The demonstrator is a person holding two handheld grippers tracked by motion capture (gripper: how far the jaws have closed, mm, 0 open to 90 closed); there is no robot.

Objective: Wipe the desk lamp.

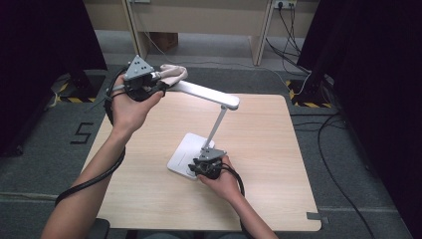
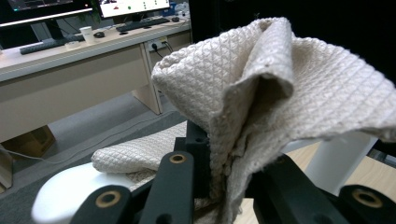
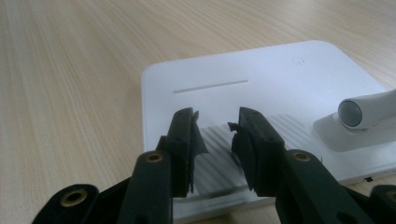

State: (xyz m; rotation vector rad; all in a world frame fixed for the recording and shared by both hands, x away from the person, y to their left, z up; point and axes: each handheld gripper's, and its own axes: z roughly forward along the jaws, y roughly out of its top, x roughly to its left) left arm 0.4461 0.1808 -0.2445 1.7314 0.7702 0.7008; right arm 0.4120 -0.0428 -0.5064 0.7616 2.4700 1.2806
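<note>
Pale wood table (image 1: 149, 189), dark curtains around. Left gripper (image 1: 149, 84) clamps a quilted beige cloth (image 2: 280, 88), bunched just beyond its jaws and draped on the white lamp head (image 1: 204, 92). Cloth looks soft, light, non-slip; pinch a fold. Right gripper (image 3: 217, 140), jaws parted with nothing between them, rests on the lamp base (image 3: 243, 79).

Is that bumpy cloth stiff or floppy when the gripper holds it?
Probably floppy: the cloth folds and droops around the left gripper pinching it. It looks light, since one small pinch carries it. Its quilted weave likely grips rather than slips as it drapes over the lamp head.
</note>
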